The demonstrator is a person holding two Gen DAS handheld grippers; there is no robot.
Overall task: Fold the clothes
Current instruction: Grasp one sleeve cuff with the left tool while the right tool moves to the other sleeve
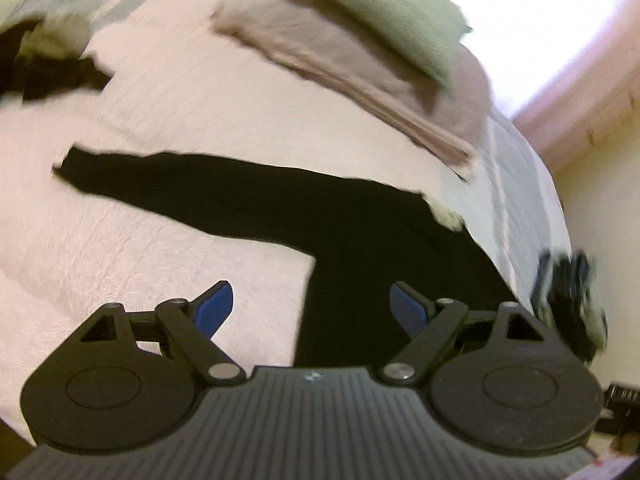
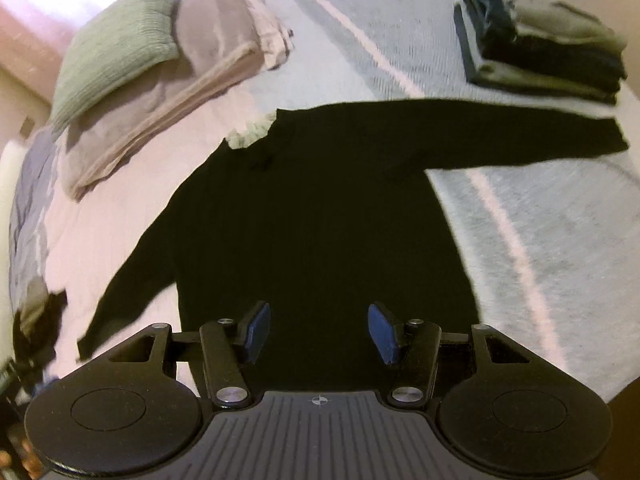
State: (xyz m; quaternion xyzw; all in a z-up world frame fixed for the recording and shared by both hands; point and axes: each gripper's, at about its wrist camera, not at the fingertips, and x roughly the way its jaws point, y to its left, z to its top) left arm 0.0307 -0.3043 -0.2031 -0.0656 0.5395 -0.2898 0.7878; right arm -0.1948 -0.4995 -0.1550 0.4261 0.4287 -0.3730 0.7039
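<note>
- while both views are motion-smeared, the black sweater (image 2: pixel 320 208) reads clearly: spread flat on the bed (image 2: pixel 500 92), both sleeves out to the sides, pale collar (image 2: pixel 250 132) at the far end
- right gripper (image 2: pixel 318 332): jaws wide, nothing between them, blue pads (image 2: pixel 256 330) over the sweater's near hem — whether they touch the cloth, cannot tell
- left gripper (image 1: pixel 312 306): jaws wide and empty too, sitting over the edge of the sweater body; one pad is over pink bedding (image 1: pixel 160 128), the other over black cloth
- in the left view the sweater's body is cut off behind the gripper housing; only one sleeve and the shoulder show in full
- green pillow (image 2: pixel 116 44) leans on a mauve pillow (image 2: pixel 208 24) past the collar, with folded mauve linen beside it
- stack of folded clothes (image 2: pixel 536 40) lies beyond the far sleeve's cuff, close to it but apart
- dark heap (image 1: pixel 44 64) at the left view's far left — too blurred to identify
- blurred dark shape (image 1: pixel 568 300) at that view's right edge, off the bed side; can't make it out
</note>
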